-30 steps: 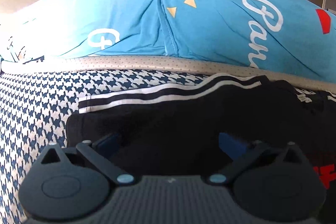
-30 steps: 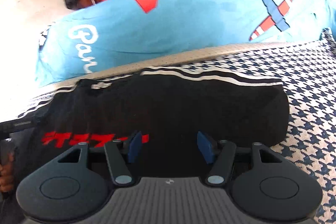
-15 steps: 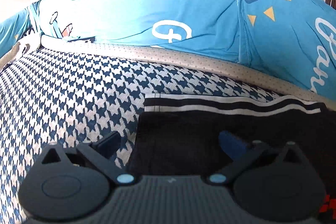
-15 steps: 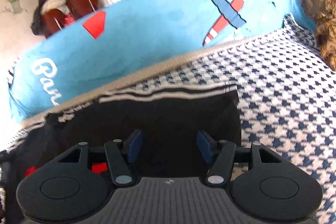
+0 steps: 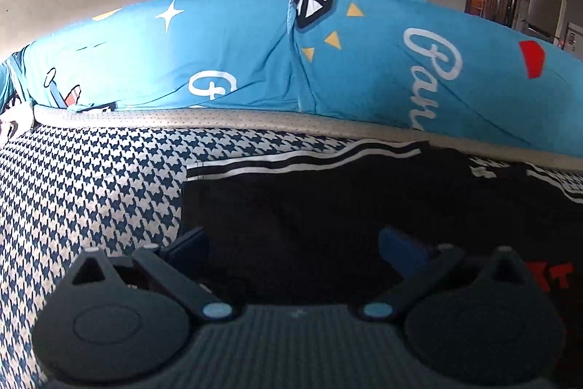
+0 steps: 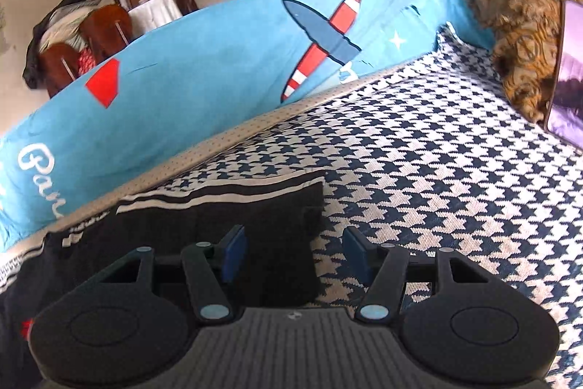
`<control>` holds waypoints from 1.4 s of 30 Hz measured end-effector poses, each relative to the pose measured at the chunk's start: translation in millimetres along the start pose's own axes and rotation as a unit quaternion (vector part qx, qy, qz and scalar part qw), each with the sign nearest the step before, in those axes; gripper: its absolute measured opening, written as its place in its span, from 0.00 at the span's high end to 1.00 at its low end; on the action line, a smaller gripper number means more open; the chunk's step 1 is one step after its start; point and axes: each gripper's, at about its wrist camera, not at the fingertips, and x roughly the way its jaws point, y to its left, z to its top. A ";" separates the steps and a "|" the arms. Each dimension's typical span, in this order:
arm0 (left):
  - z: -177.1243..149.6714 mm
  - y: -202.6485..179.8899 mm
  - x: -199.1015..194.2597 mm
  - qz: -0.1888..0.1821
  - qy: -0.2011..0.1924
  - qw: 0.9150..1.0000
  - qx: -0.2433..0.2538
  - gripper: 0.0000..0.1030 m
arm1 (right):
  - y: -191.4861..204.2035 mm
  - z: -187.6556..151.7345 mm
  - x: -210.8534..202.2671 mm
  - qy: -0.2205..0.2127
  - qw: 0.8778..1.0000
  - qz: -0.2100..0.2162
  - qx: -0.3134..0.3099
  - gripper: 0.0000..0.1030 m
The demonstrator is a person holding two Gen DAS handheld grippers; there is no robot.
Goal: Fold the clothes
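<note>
The garment (image 5: 328, 206) is soft matt black cloth with white woven stripes. Under it the cover (image 6: 437, 177) is a coarse houndstooth weave, edged by a dimpled beige trim (image 5: 218, 119). The blue sheet (image 5: 237, 61) looks smooth. The tongs (image 6: 295, 252) are matt black plastic with blue pads (image 6: 235, 252).

black striped garment (image 5: 328, 206), folded flat on sofa (image 5: 91, 177)

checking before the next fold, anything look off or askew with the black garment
Nothing stands out. The black garment lies flat on the houndstooth cover, its striped edge roughly along the blue cushion; no tears or spills visible.
</note>
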 end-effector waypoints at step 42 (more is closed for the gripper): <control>-23.2 -6.3 -5.2 -0.044 0.032 0.998 0.008 0.00 | 143.1 -34.2 -6.2 -0.039 0.966 0.156 -0.204 0.91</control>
